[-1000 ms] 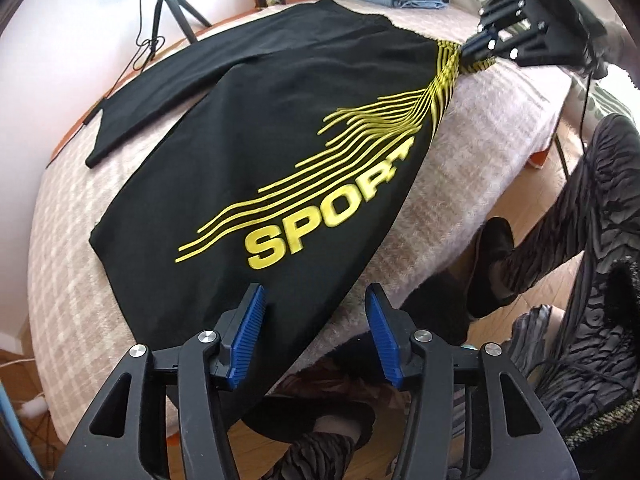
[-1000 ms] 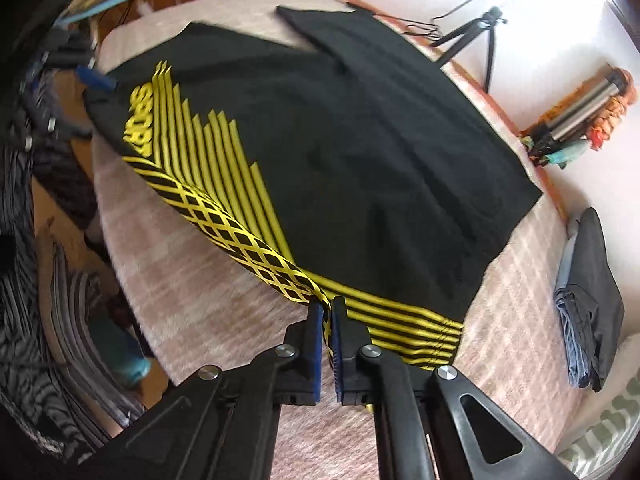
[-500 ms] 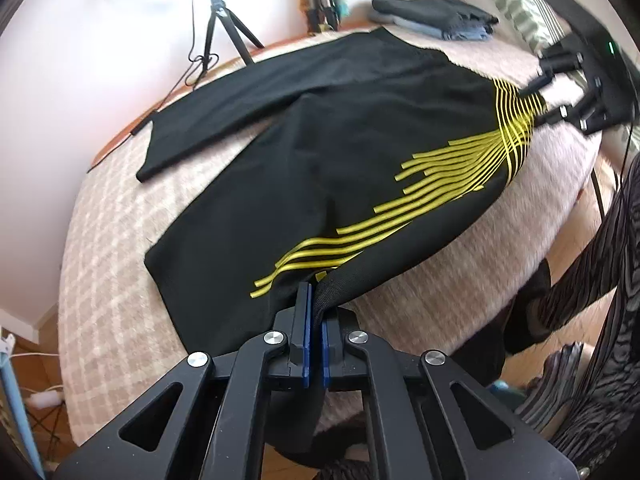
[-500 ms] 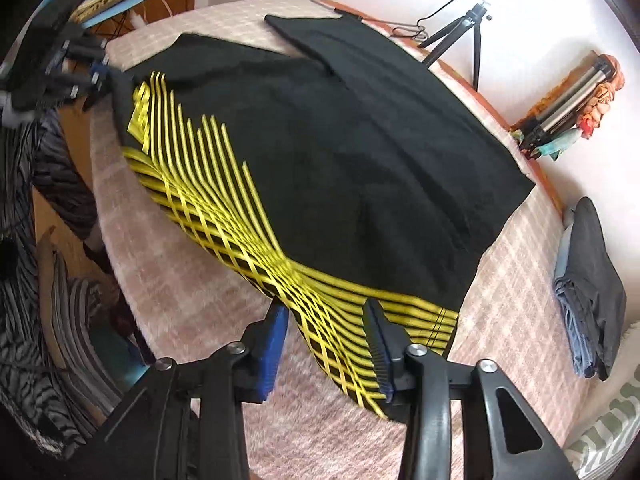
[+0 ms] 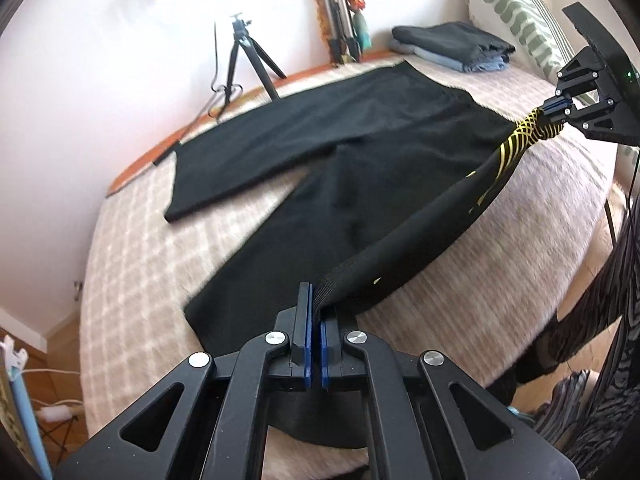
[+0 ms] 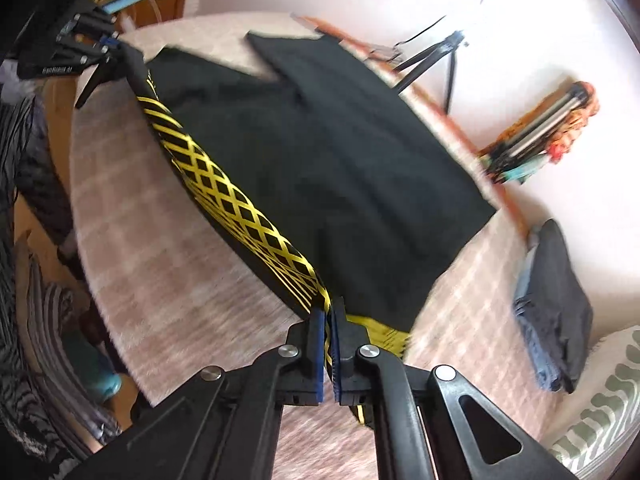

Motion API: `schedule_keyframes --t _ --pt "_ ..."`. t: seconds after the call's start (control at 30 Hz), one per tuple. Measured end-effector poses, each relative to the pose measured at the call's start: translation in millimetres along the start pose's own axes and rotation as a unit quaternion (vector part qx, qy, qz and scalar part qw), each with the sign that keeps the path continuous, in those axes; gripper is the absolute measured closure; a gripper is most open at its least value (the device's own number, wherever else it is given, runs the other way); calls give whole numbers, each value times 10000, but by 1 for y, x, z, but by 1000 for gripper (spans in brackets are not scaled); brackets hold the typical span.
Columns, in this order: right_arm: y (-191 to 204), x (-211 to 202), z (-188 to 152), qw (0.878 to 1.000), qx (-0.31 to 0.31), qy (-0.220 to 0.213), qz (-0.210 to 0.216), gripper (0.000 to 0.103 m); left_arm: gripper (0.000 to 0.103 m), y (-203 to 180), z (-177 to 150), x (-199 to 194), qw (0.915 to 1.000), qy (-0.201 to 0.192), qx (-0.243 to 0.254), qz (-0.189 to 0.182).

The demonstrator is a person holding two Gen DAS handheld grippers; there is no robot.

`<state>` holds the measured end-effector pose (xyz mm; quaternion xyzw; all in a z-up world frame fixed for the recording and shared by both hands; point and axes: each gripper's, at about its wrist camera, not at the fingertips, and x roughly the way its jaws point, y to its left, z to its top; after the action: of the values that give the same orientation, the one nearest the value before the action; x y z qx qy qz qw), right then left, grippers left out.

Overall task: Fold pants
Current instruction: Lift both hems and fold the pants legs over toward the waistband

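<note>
I see my left gripper [image 5: 314,312] closed on the hem end of the pants [image 5: 360,168]; the ribbed black cuff is pinched between its blue pads [image 5: 307,344]. My right gripper [image 6: 328,320] is closed too, and it holds the waist end, where the yellow lattice print [image 6: 224,196] runs into the pads. In the left view I can see the right gripper [image 5: 556,114] at the far right, with the yellow printed cloth bunched at its tips. In the right view the left gripper [image 6: 108,46] is at the upper left, at the other end of the same edge.

Between the two grippers the near edge of the pants is lifted off the bed [image 5: 132,264] and pulled into a long, almost straight roll. The rest of the pants lies flat on the pale checked blanket. The two legs spread apart, and the far leg [image 5: 280,132] points toward the wall.

Near the wall stands a small black tripod [image 5: 244,64]. A pile of folded clothes [image 5: 452,46] lies at the head of the bed, beside a pillow [image 5: 516,12] with a green pattern. At the right edge of the left view I see a part of a person's patterned trousers [image 5: 616,288] beside the bed. Both pictures are a little blurred.
</note>
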<state>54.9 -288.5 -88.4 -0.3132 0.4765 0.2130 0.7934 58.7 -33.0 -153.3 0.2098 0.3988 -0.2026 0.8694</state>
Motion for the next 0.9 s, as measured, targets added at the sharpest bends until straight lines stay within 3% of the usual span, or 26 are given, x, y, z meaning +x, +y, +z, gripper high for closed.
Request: schedule_keyframes --t 0.5,0.9 --pt "-66 9 69 9963 507 -426 -544 103 102 55 73 23 9978 -524 -209 346" --pt "-131 49 120 9935 875 -487 -542 103 102 104 133 74 9965 -582 -409 428"
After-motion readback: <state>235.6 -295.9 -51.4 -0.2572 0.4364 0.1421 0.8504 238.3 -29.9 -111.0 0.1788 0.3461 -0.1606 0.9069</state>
